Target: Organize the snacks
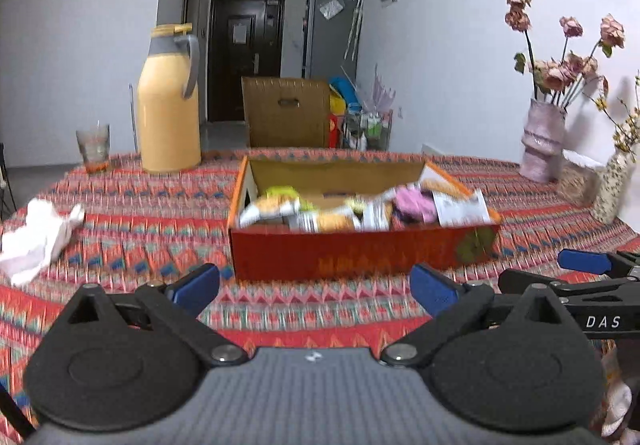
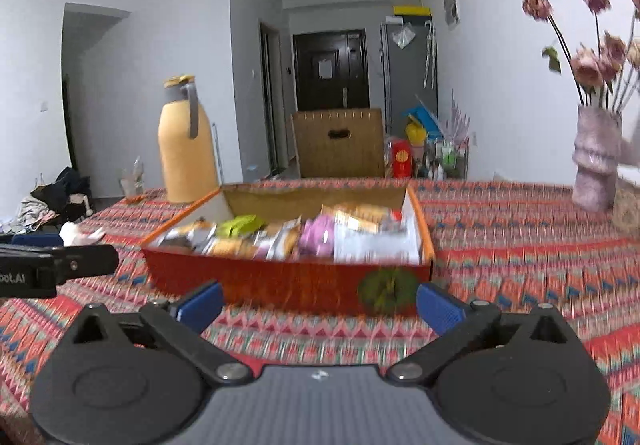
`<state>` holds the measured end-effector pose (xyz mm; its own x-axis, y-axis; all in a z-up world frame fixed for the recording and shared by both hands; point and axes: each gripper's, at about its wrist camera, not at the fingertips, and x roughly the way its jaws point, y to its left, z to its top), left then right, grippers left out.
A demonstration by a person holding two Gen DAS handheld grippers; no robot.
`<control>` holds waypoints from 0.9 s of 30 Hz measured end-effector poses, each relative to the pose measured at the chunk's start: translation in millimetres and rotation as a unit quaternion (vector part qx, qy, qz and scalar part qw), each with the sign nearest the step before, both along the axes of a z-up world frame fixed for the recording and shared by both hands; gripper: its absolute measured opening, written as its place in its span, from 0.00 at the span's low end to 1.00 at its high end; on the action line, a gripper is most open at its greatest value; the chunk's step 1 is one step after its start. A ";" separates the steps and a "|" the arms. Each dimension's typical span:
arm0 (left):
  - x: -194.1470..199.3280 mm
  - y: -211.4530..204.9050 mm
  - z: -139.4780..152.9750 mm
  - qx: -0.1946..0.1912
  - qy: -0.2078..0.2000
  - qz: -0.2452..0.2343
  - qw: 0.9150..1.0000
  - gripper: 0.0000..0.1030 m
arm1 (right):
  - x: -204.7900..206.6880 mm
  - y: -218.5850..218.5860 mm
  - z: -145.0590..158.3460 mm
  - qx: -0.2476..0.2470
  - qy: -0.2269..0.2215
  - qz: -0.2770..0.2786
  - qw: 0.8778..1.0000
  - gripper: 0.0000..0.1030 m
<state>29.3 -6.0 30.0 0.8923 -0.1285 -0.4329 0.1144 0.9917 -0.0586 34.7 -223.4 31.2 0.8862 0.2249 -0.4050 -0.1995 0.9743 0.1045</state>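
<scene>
Left gripper (image 1: 314, 291) and right gripper (image 2: 320, 305) side by side, angled slightly downward, jaws spread wide, nothing between them

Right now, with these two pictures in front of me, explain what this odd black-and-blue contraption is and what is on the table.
Those are two hand-held grippers, each carrying its own camera that looks out along its two blue-tipped fingers. One picture comes from the left gripper, the other from the right gripper. Both stand open and hold nothing. On the patterned tablecloth sits an orange box full of snack packets. Around it: a yellow flask, a glass, a crumpled tissue and a vase of dried roses.
</scene>
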 end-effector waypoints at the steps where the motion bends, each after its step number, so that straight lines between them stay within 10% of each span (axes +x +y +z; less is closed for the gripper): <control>1: -5.1 0.8 -4.3 -0.003 0.006 -0.002 1.000 1.00 | -4.8 -0.8 -4.0 0.003 0.008 0.000 1.000 1.00; 27: -31.8 7.1 -34.6 -0.013 0.050 0.001 0.999 1.00 | -40.7 -1.6 -39.4 0.014 0.062 -0.001 0.998 1.00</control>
<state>-2.5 1.1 -4.6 0.8451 -0.1402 -0.5159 0.1056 0.9898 -0.0959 -6.1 -225.1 -8.2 0.8307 0.2357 -0.5044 -0.1809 0.9711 0.1558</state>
